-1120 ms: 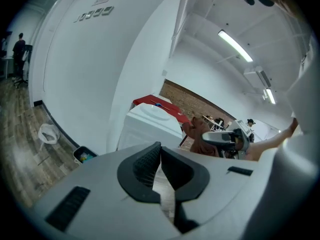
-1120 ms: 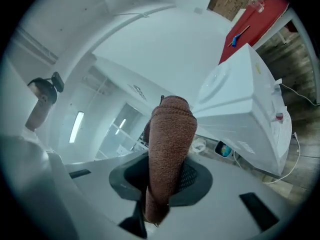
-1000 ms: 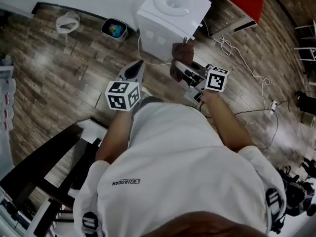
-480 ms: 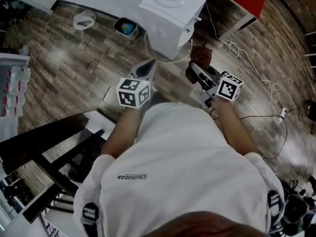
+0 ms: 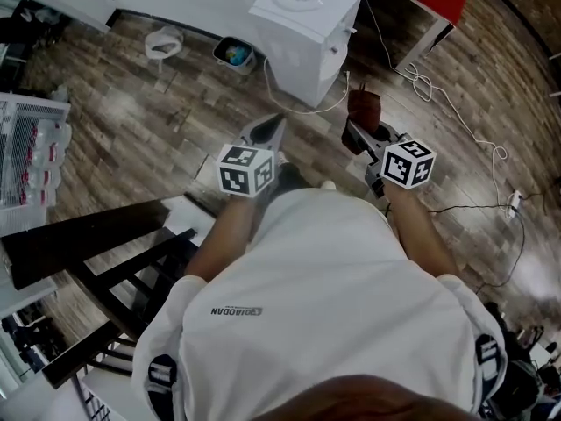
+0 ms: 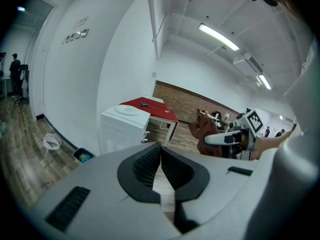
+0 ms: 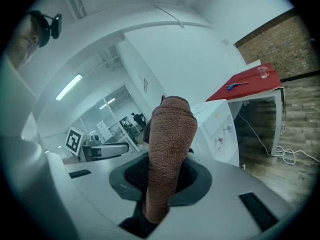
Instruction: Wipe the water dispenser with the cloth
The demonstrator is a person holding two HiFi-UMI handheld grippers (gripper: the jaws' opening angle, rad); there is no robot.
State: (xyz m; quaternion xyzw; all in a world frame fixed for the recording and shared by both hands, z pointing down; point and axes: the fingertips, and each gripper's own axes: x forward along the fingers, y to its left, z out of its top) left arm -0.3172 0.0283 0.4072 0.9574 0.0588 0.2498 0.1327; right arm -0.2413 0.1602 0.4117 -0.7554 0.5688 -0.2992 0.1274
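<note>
Right gripper clamped on the brown cloth, which stands up from its jaws. Left gripper closed on nothing. The dispenser stands ahead, apart from both (probably beyond reach). For a good wipe, close in, press the cloth flat against a panel, and stroke evenly.

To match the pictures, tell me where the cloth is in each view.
Head view: cloth upper centre-right, below-right of the dispenser.
Left gripper view: cloth right of centre, right of the dispenser.
Right gripper view: cloth at centre, clamped between the jaws, dispenser behind it.
Shared landmark: the dispenser.
</note>
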